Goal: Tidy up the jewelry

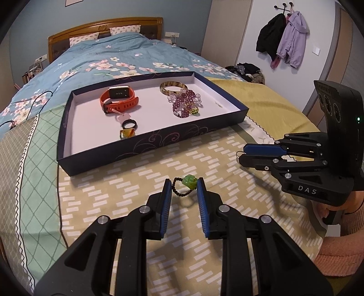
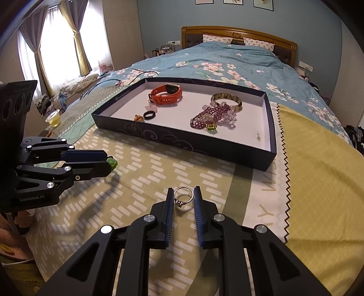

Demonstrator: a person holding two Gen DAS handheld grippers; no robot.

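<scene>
Both hands loaded over the bed, box [image 1: 157, 139] just ahead. Left gripper [image 1: 183, 186] fingers pinch green-bead ring [image 1: 190, 181]; right gripper [image 2: 183, 197] fingers pinch silver ring [image 2: 183, 196] by its edges. Thin hoop w/ little contact could twist, pop out, vanish in bedspread [image 2: 141, 159] pattern.

Shiny metal ring [image 2: 183, 196] (matt cloth [image 2: 141, 173]) — smooth.

A bedroom: wooden headboard [image 2: 238, 34] at twelve o'clock, bright curtained window [image 2: 56, 45] at ten, blue walls [image 2: 159, 20].
</scene>
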